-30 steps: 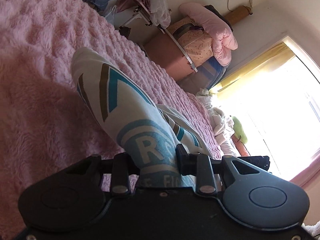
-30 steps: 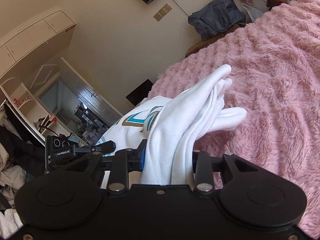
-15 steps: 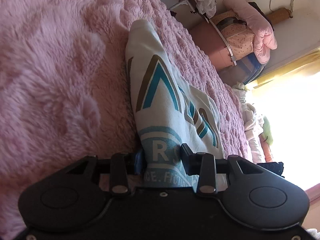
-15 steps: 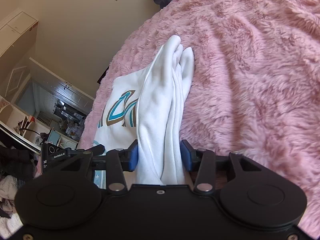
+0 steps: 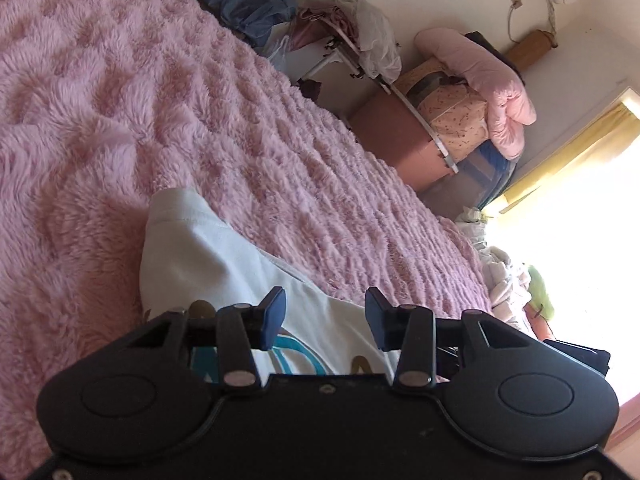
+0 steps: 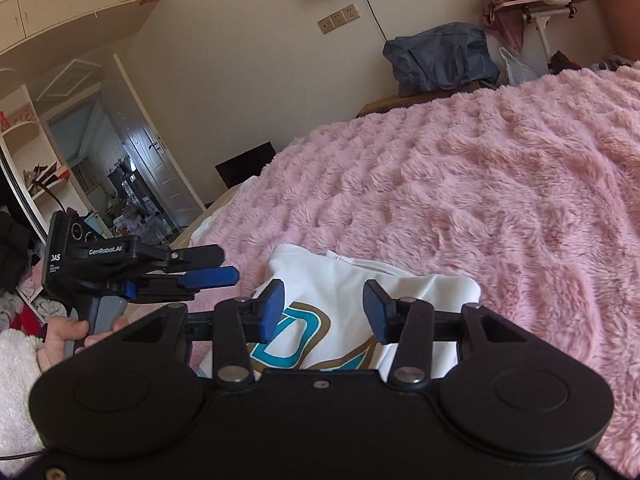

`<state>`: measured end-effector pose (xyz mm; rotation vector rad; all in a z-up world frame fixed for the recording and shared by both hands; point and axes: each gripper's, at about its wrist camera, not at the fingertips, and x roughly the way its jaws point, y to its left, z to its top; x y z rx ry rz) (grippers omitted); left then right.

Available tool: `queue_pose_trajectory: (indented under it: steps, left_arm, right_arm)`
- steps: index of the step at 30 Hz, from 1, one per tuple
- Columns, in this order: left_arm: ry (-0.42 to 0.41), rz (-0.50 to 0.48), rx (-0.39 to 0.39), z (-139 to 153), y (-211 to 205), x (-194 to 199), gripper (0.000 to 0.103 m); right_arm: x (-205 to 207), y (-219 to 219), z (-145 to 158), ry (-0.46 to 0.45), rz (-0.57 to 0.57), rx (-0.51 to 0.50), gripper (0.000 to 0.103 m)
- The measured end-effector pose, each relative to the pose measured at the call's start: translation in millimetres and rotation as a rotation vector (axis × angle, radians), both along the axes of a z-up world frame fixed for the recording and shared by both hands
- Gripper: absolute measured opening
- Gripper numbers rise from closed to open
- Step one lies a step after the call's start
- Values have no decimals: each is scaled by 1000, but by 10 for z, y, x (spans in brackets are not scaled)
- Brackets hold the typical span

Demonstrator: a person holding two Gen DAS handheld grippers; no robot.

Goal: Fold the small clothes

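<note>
- Two claws, neither holding cloth, I judge so the fold settles on the pink blanket (image 6: 480, 184).
- left gripper (image 5: 325, 316): jaws opening, nothing pinched; the white garment (image 5: 208, 256) lies flat under and ahead of it.
- right gripper (image 6: 323, 312): jaws closing slightly, pads clear of the garment beneath them.

Black claw (image 6: 323, 312), blue pads (image 6: 274, 312), fluffy white sleeve (image 6: 16, 376)

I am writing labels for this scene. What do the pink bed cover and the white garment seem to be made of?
Pink bed cover: probably plush synthetic fleece, matte; long fluffy tufts in bumpy rows.
White garment: likely cotton-type knit, smooth and matte, with soft folds and a stitched hem; its teal and brown graphic looks printed.
</note>
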<state>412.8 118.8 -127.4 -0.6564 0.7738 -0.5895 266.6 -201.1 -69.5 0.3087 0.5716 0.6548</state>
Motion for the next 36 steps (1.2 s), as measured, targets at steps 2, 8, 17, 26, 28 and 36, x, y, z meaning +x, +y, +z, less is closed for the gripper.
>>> queue_pose_trajectory:
  steps: [2,8,17,26,28,36]
  left_arm:
    - [29,29,29,-128,14,137,44]
    - [91,93,68,-521,326,288,43]
    - [91,112,63,-461,379,257,37]
    - [-114,45,182,237,39,-862,43]
    - [-99,41,205,200,-19,-1060,44]
    - [-21,46,246,-256,-18,-1302,46]
  right_arm:
    - [133,88,-101,34,12,-27,44]
    - [343,-62,-452,126,-25,-13,21]
    - [453,-176,-654,199,-52,75,3]
    - [-220,141,-13,9,-26,-188,19]
    - [-443,245,47,-36,-19,-250,19]
    - [-721,353,-245,16,4,-370,18]
